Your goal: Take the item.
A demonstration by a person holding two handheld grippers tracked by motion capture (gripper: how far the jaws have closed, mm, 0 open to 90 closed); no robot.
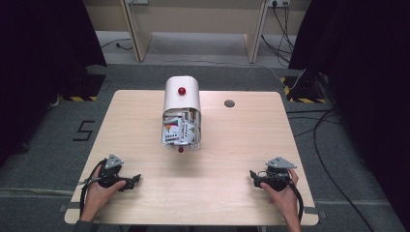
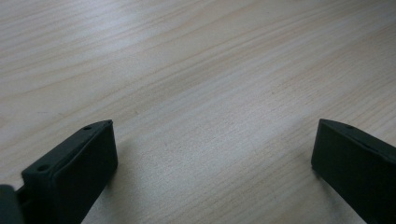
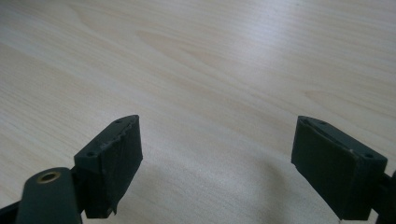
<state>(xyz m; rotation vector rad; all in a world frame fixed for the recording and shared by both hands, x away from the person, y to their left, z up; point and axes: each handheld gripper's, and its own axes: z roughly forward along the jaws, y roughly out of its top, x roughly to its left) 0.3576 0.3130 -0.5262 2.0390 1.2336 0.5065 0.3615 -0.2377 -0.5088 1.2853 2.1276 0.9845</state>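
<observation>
I hold my left gripper (image 1: 137, 179) low at the lower left of the high view and my right gripper (image 1: 252, 175) at the lower right, each with jaws spread wide and nothing between them; both rest on or just over the pale wooden table (image 1: 232, 145). The white round-topped metal box with red knobs (image 1: 182, 111), lying open and stuffed with small printed packets (image 1: 177, 129), sits at upper centre, well apart from both claws. To do this reach well, I judge I should bring both in level toward the open mouth that faces me and keep the jaws wide until a packet sits between them. Bare wood gives plenty of room; the near table edge lies just behind my hands.
</observation>
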